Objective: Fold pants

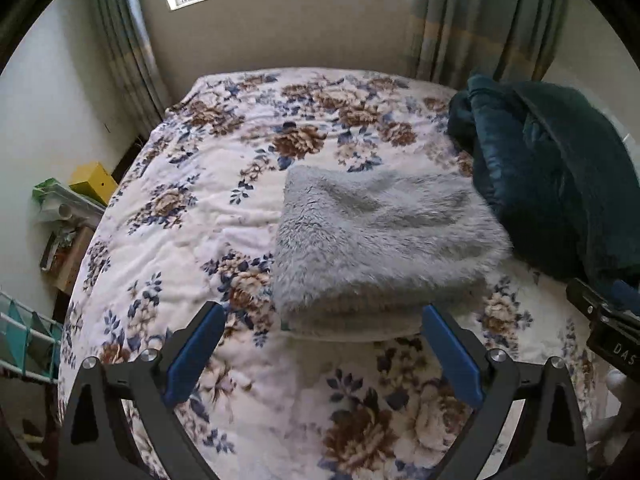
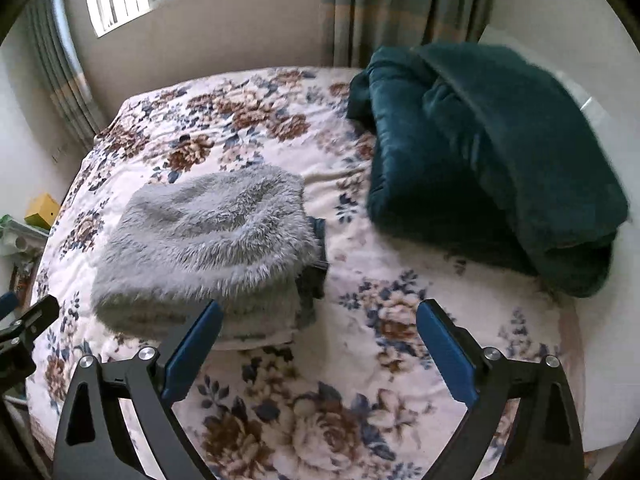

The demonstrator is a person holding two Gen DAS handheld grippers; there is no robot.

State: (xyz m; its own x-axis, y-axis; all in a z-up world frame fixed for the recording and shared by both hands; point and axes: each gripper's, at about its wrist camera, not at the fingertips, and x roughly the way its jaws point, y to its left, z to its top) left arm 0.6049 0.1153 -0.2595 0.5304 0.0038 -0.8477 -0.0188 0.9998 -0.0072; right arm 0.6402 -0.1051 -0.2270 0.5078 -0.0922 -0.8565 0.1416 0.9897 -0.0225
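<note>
A: Where are the pants now?

B: The grey fuzzy pants [image 1: 380, 240] lie in a thick folded stack on the bed [image 1: 224, 208], about the middle of its flowered cover. The teal blanket [image 2: 480, 152] is heaped just beside them on the right, toward the curtain.

A: And the tongs?

B: The left tongs [image 1: 324, 356] are spread wide with nothing between them, hovering above the stack's near edge. The right tongs [image 2: 320, 352] are equally wide and empty, above the stack's near right corner. Neither pad touches the cloth.

A: So which step is this?

B: I'd judge the fold has just been laid down and let go. The stack looks compact, with several layers showing at its near edge. From the right wrist view a darker strip [image 2: 316, 256] shows at the stack's right side; I can't tell whether it belongs to the pants or to something beneath them.

A: What does the next move call for?

B: Probably little. If the pile counts as finished, both tongs only need to draw clear without brushing the top layer. If one more fold is wanted, each would have to come down on a near corner of the stack, pinch through all layers, and carry that edge toward the window together so the pile doesn't skew.

A: Any trouble?

B: The pile is plush and thick; a shallow pinch would likely lift only the top layer.
</note>
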